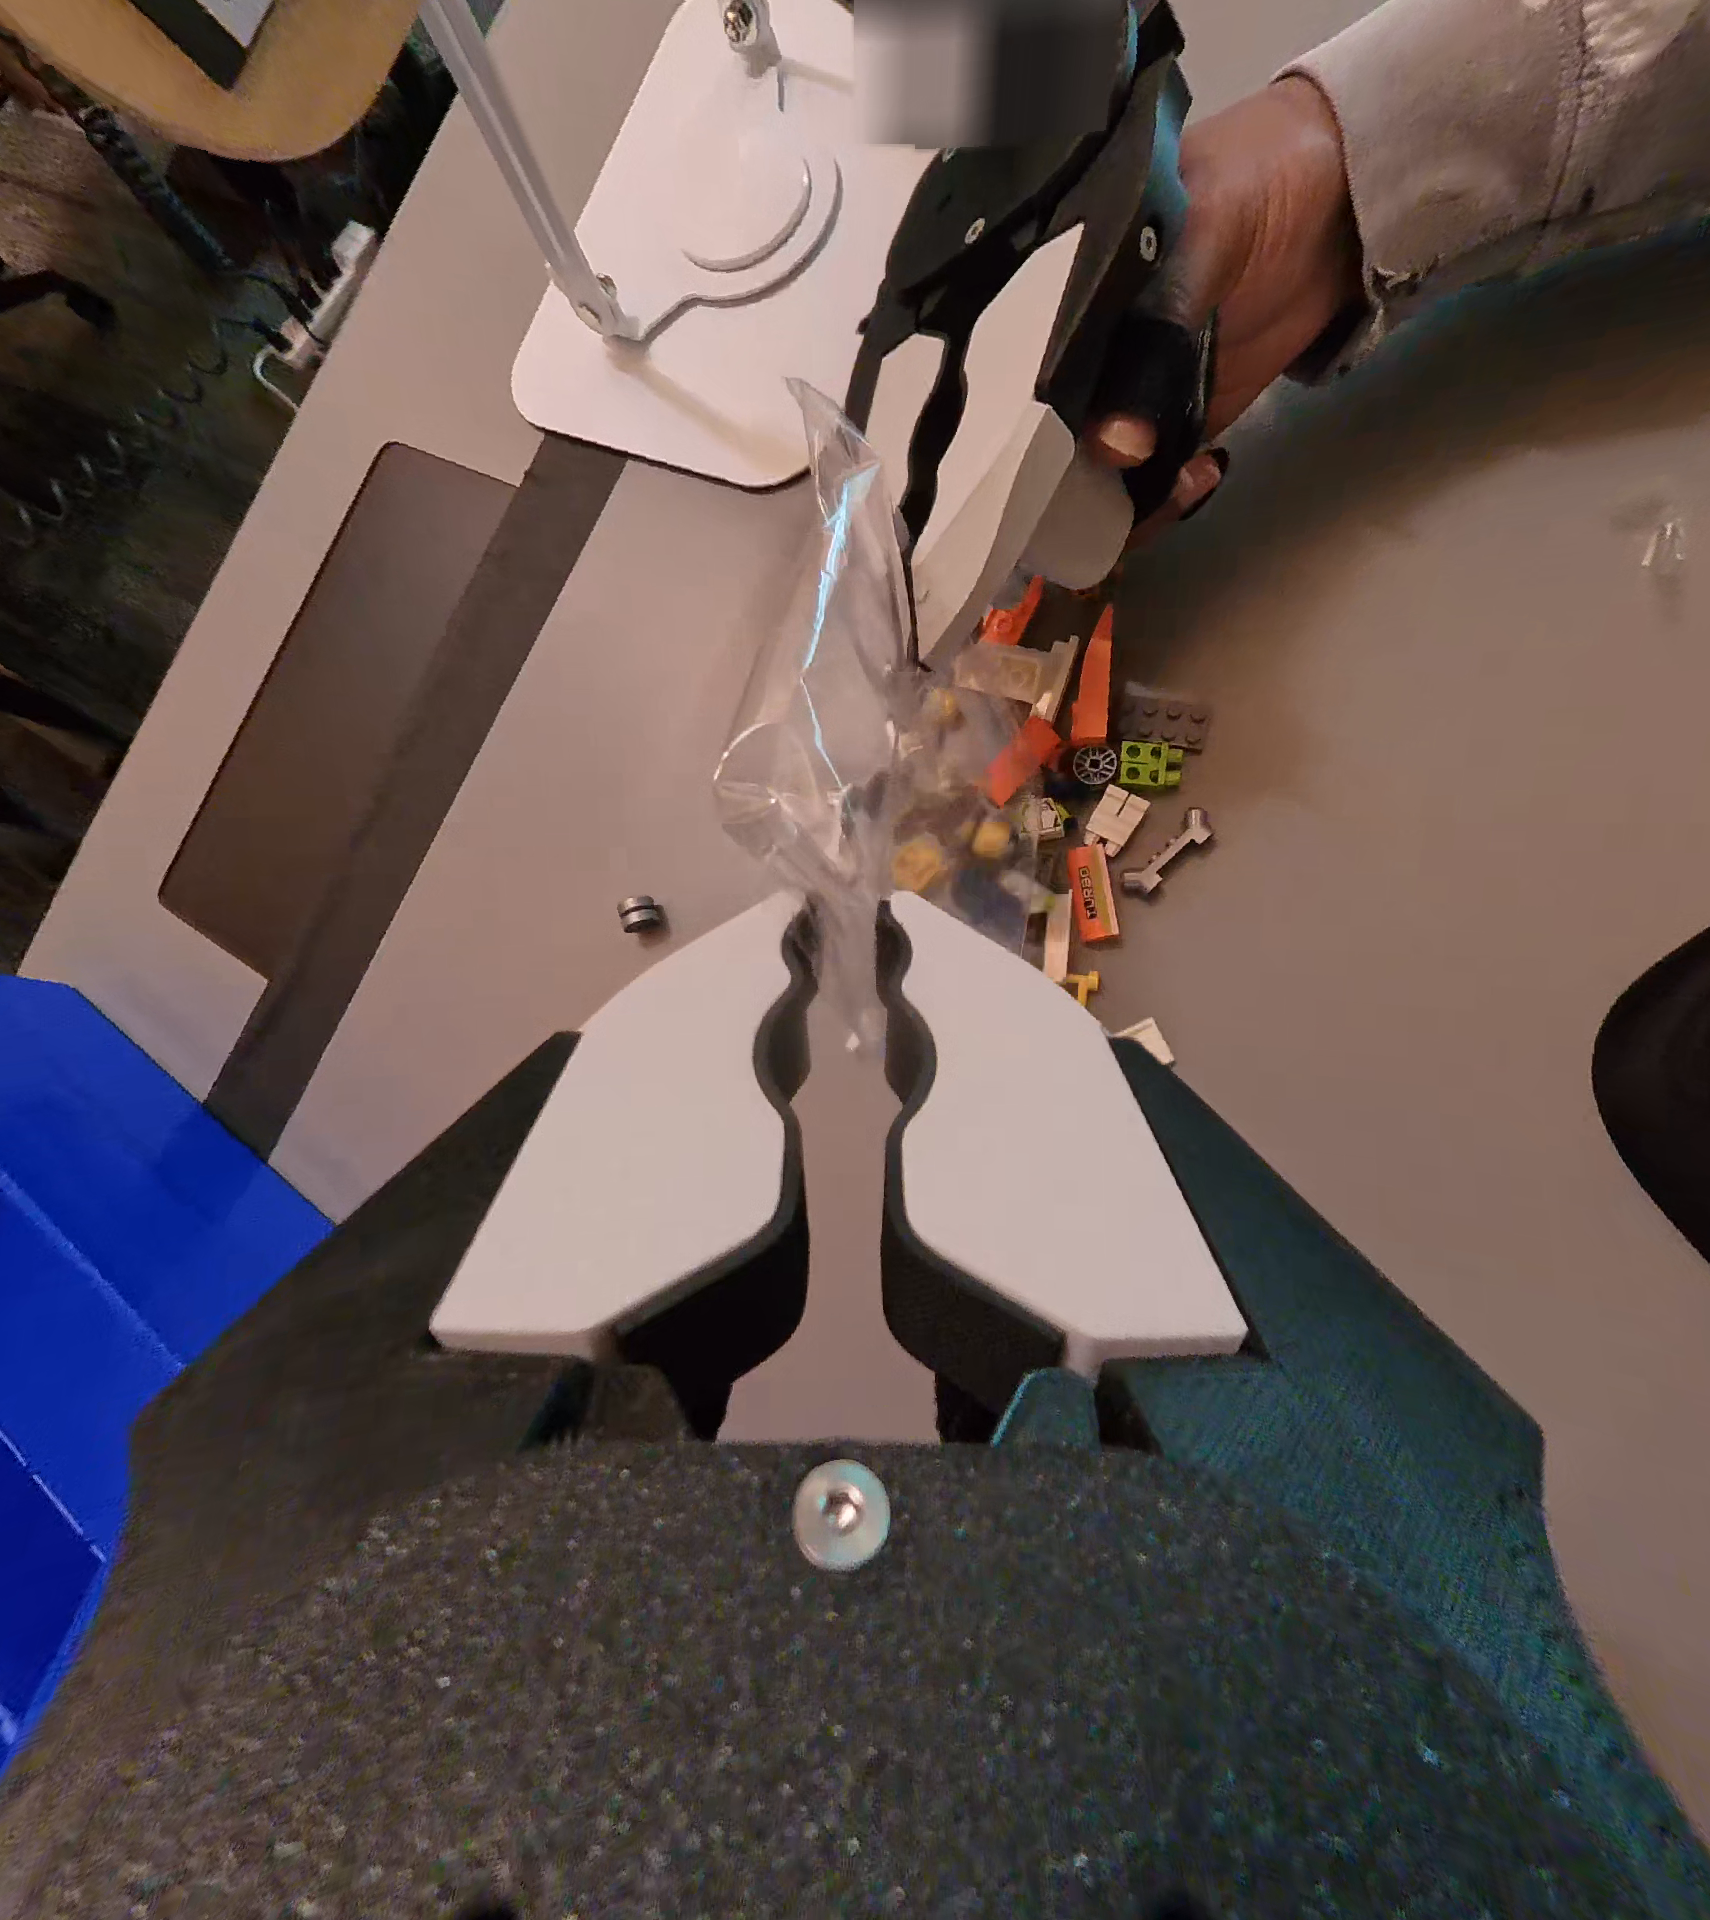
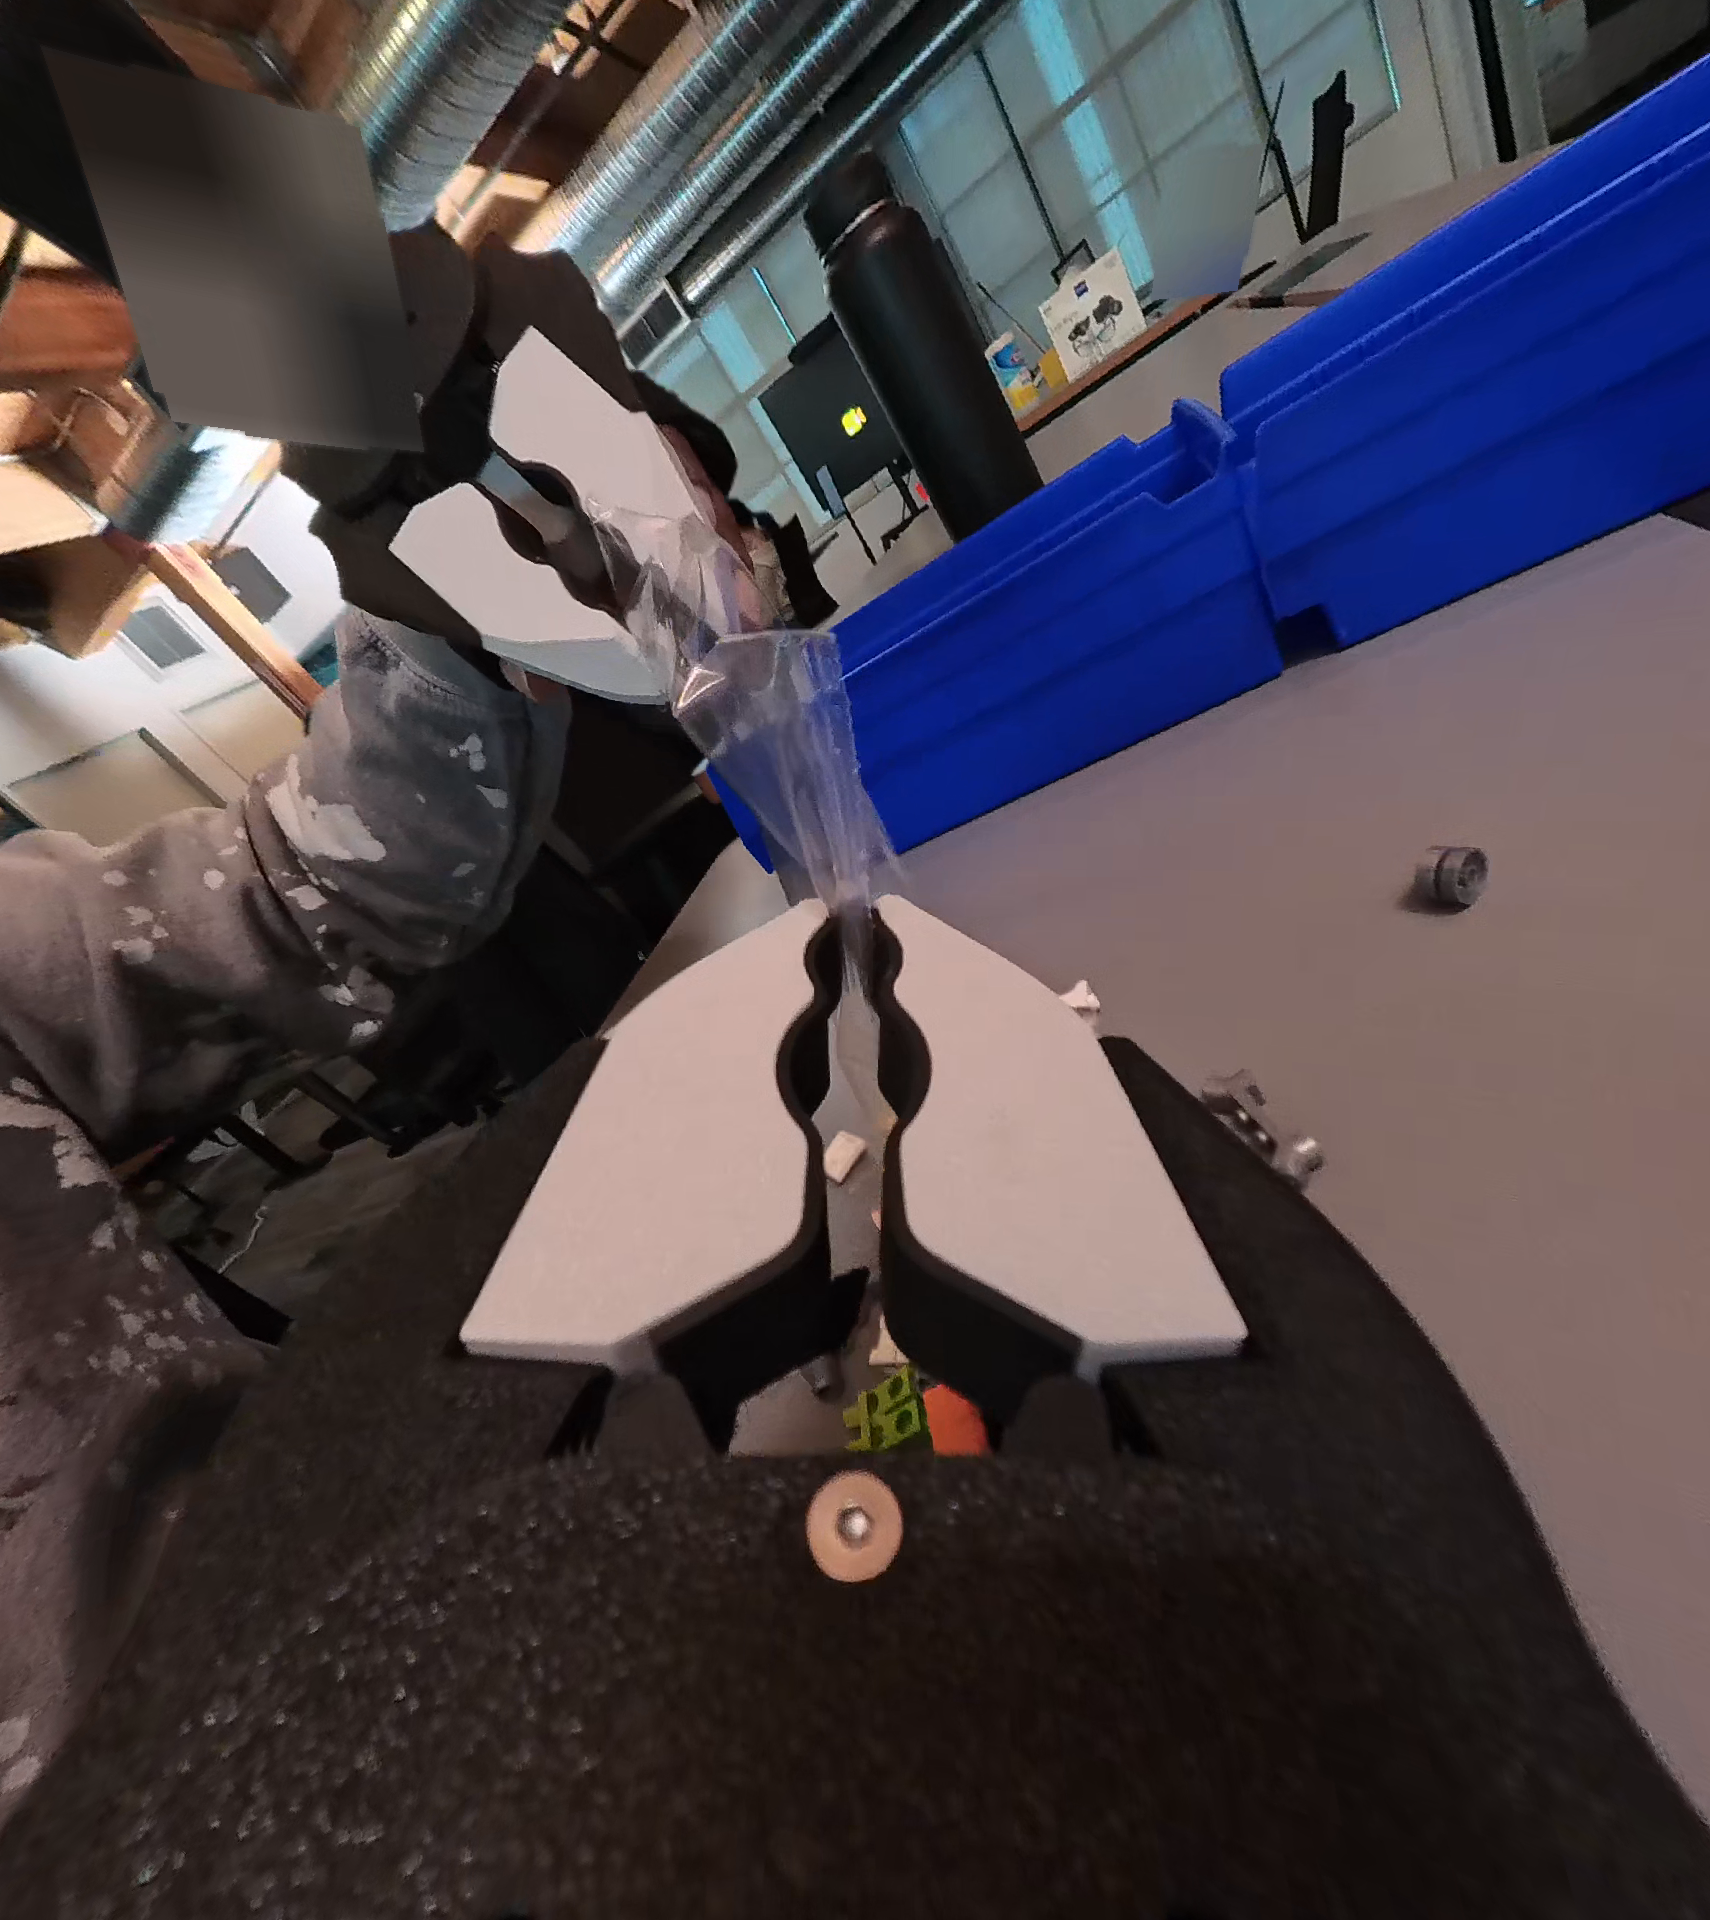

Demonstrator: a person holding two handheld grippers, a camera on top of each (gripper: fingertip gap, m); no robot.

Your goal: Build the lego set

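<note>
Above the grey table (image 1: 1453,727), both tongs, left (image 1: 843,914) and right (image 2: 849,920), pinch one clear plastic bag (image 1: 835,675) nearly closed.

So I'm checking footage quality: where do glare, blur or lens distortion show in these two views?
Left wrist view: white glare streaks on the clear plastic bag; the grey table edge bows from wide-angle distortion. Right wrist view: the blue plastic bin looks curved and the frame edges look soft.

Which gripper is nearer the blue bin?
Left. The left gripper is beside the bin, pinching the bag; the right gripper holds the bag's other end, farther off over the lego pieces.
</note>
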